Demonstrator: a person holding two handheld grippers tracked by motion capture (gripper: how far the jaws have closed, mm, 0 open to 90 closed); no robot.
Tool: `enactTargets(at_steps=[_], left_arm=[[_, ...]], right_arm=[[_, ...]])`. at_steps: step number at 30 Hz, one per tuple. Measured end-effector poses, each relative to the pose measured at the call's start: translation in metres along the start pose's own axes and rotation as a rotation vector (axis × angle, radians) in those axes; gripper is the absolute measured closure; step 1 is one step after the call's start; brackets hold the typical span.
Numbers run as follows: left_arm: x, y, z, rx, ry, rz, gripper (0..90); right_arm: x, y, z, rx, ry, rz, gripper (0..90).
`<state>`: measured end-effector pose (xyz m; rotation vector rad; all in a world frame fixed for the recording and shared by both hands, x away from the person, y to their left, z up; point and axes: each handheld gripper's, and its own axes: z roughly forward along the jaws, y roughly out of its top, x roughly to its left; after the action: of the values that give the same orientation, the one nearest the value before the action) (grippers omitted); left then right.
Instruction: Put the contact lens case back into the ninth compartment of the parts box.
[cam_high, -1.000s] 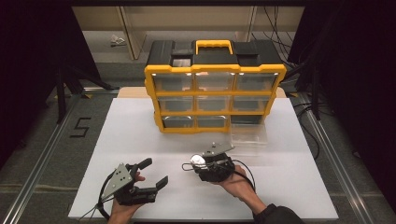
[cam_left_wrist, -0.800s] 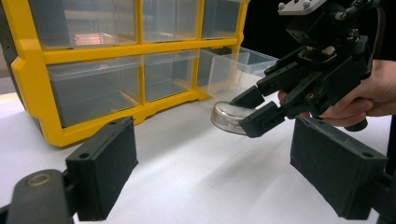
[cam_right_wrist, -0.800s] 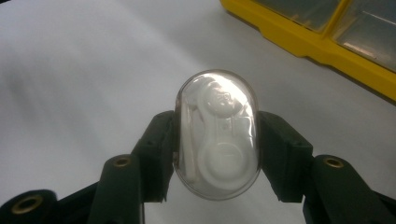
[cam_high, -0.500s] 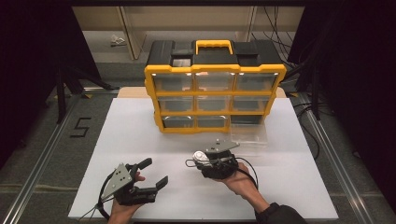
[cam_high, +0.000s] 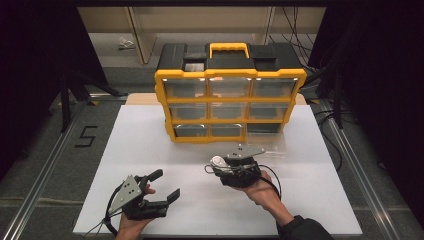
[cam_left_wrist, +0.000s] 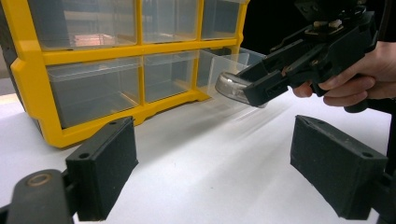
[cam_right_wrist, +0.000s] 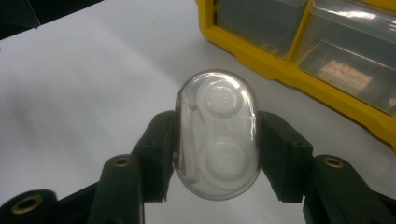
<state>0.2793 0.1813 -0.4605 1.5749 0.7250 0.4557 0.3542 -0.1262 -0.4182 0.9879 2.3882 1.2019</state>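
A: Where is the clear oval case (cam_right_wrist: 216, 133) located, and how is it held?

B: It is clamped between the jaws of the right gripper (cam_right_wrist: 216, 140), at the centre of the right gripper view, with one jaw pressed against each long side. Two round white wells can be seen through the lid. In the high view the case (cam_high: 218, 161) is carried above the counter (cam_high: 140, 145), just below and left of the frame's centre.

A: Which step is judged to be in hand?

B: Transport. The case has been lifted clear of the counter and is being held in front of the yellow organizer (cam_high: 230, 105), which stands at the upper centre of the high view. One clear drawer (cam_high: 267, 141) is pulled out at the lower right corner of the organizer, so placement there is taken to be the likely goal.

A: What is the state of the left gripper (cam_high: 162, 187)?

B: Its jaws are set wide apart and nothing is held between them. It is seen at the lower left of the high view, low over the counter and well apart from the organizer.

A: What does the next move call for?

B: The case should be carried toward the right, to the open drawer, brought over its mouth, and lowered before the jaws are released. Contact with the drawer's front wall should be avoided. No action by the left gripper appears to be required.
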Motion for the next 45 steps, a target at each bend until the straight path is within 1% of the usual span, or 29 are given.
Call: enactTargets(at_steps=[4, 30, 45], left_arm=[[0.000, 0.000, 0.000, -0.001, -0.001, -0.002, 14.2], [0.000, 0.000, 0.000, -0.002, 0.000, 0.000, 14.2], [0.000, 0.001, 0.000, -0.004, -0.001, 0.000, 14.2]], right_arm=[[-0.003, 0.002, -0.003, -0.016, -0.003, -0.002, 49.6], [-0.020, 0.008, -0.022, -0.082, -0.033, 0.035, 49.6], [-0.028, 0.011, -0.031, -0.109, -0.048, 0.049, 49.6]])
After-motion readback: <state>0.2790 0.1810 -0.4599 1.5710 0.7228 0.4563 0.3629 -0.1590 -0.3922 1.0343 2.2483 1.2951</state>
